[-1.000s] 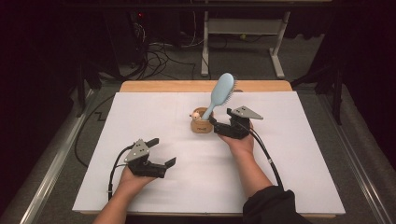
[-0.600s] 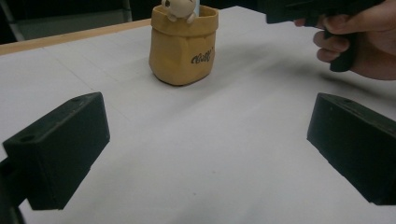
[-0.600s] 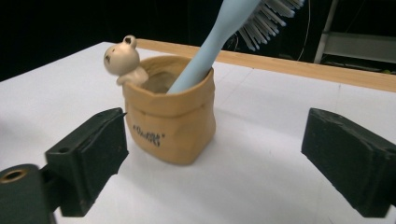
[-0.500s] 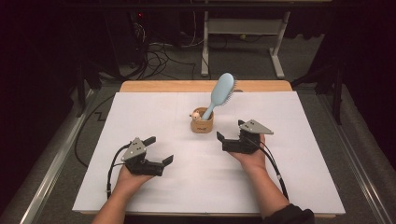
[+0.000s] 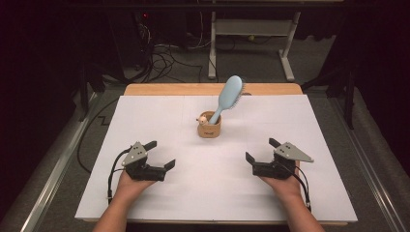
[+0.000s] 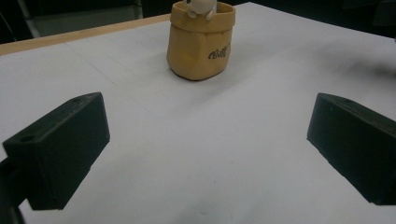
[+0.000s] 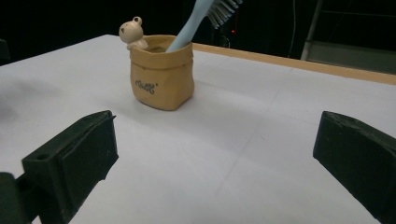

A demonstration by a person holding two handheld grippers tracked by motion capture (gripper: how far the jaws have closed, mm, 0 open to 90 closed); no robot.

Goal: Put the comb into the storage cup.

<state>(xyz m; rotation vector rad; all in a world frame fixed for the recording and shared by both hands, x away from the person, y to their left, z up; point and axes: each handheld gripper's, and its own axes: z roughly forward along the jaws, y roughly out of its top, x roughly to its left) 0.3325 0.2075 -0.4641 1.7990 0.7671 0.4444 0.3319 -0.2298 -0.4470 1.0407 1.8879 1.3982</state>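
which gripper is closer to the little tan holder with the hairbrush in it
Roughly equal, the right gripper maybe slightly nearer. It sits near-right of the holder; the left gripper sits near-left. Both are open, touching nothing.

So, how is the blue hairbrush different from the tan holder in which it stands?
The hairbrush is light blue, long and slim; the holder is tan, short and squat. The hairbrush leans tilted, with its bristle head up and out over the rim, while the holder sits upright on the white table. The holder carries dark lettering and a small animal figure at its rim; the hairbrush is plain. Neither is touched by a claw.
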